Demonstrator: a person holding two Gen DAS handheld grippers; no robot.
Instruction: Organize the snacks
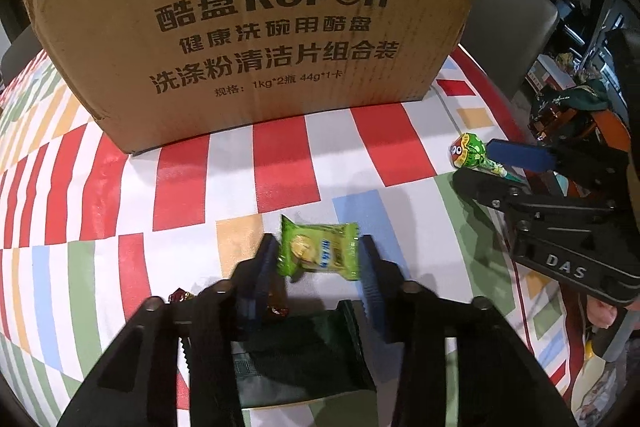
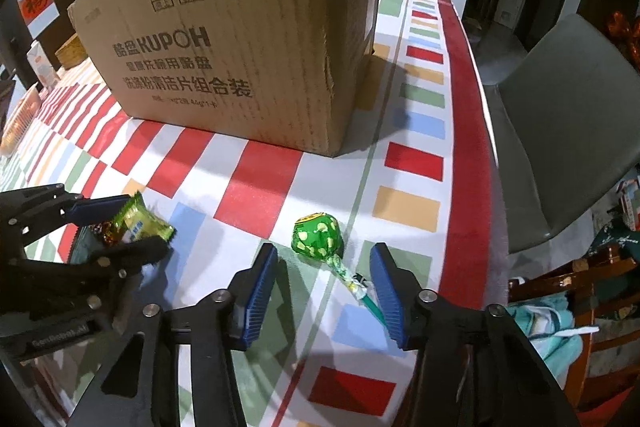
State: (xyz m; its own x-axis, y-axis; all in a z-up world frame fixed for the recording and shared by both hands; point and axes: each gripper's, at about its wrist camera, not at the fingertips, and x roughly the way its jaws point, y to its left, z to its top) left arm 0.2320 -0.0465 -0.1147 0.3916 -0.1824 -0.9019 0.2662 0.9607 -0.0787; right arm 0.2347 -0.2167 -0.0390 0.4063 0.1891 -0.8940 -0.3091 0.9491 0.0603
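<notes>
A large brown KUPOH cardboard box point(image 1: 256, 23) stands on the checked tablecloth; it also shows in the right wrist view point(image 2: 240, 39). My left gripper point(image 1: 318, 251) is shut on a green snack packet point(image 1: 318, 253), held just above the table; the packet also shows in the right wrist view point(image 2: 140, 223). My right gripper point(image 2: 324, 259) is open, its jaws on either side of a green lollipop point(image 2: 318, 235) lying on the cloth. The lollipop point(image 1: 470, 149) also shows in the left wrist view, between the right gripper's fingers point(image 1: 520, 157).
A dark green packet point(image 1: 304, 347) and small dark-red wrapped sweets point(image 1: 276, 311) lie under my left gripper. The table's right edge point(image 2: 468, 147) runs beside a grey chair point(image 2: 560, 115). A carton point(image 2: 40, 63) and a basket point(image 2: 72, 55) stand at the far left.
</notes>
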